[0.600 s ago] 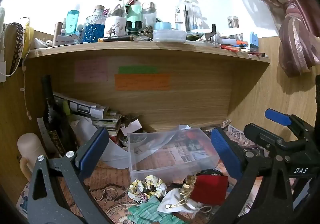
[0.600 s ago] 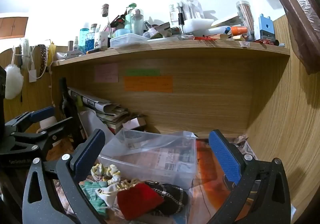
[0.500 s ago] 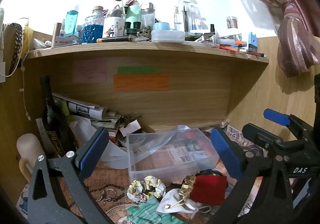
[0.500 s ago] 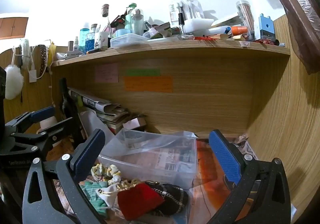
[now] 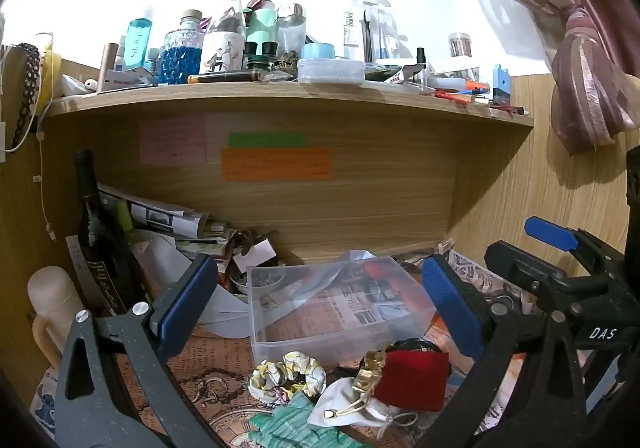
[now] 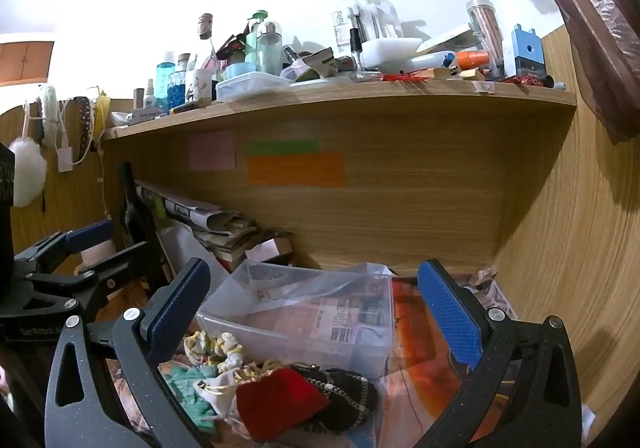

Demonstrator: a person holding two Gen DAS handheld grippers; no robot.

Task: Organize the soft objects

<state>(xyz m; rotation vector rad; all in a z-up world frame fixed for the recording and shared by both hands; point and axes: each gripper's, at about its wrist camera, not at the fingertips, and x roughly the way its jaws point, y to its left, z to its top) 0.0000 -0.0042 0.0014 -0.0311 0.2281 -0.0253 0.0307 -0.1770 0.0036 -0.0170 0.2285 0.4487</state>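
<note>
A pile of soft things lies on the desk in front of a clear plastic box (image 5: 332,308): a yellow-white scrunchie (image 5: 286,370), a red pouch (image 5: 412,378), a white drawstring bag (image 5: 352,408), a green cloth (image 5: 292,426) and a black chained pouch (image 6: 344,398). My left gripper (image 5: 316,300) is open and empty, held above the pile. My right gripper (image 6: 316,304) is open and empty, to the right of the left one, over the box (image 6: 304,312) and the red pouch (image 6: 280,400).
A wooden shelf (image 5: 280,96) crowded with bottles and jars hangs above. A dark bottle (image 5: 100,240), stacked papers (image 5: 172,220) and a beige flask (image 5: 52,304) stand at the left. A wooden wall (image 6: 580,248) closes the right side.
</note>
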